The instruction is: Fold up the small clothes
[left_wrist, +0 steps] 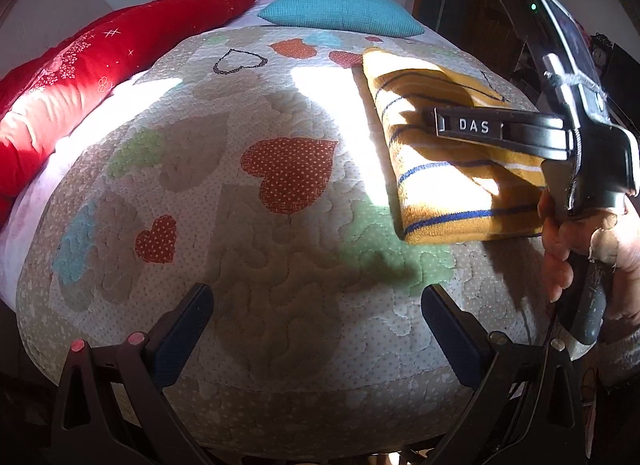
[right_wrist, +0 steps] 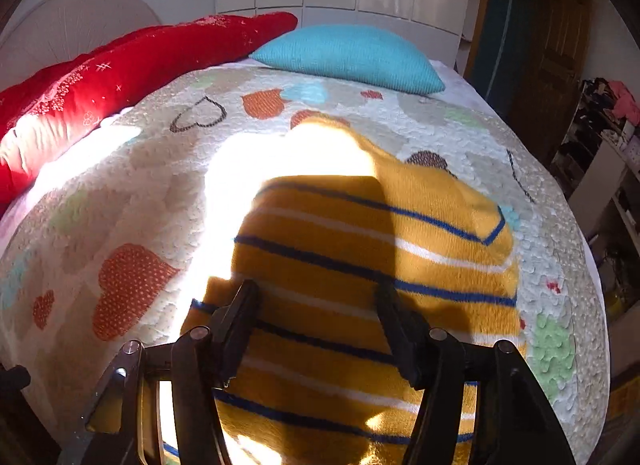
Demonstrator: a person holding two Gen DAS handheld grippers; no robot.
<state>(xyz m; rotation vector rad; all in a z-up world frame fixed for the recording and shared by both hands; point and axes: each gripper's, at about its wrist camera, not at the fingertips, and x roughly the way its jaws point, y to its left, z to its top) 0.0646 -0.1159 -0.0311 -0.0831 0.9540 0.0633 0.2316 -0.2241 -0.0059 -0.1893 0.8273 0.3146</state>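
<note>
Altogether: one folded striped garment [right_wrist: 360,265], two pillows, two spread grippers.

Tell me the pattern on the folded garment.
Mustard yellow with thin blue and white stripes; the folded garment shows best in the right wrist view.

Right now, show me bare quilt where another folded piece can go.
Free: the quilt left of the striped garment, around the big red heart, up to the red pillow. Crowded: the right side, under the right tongs.
</note>
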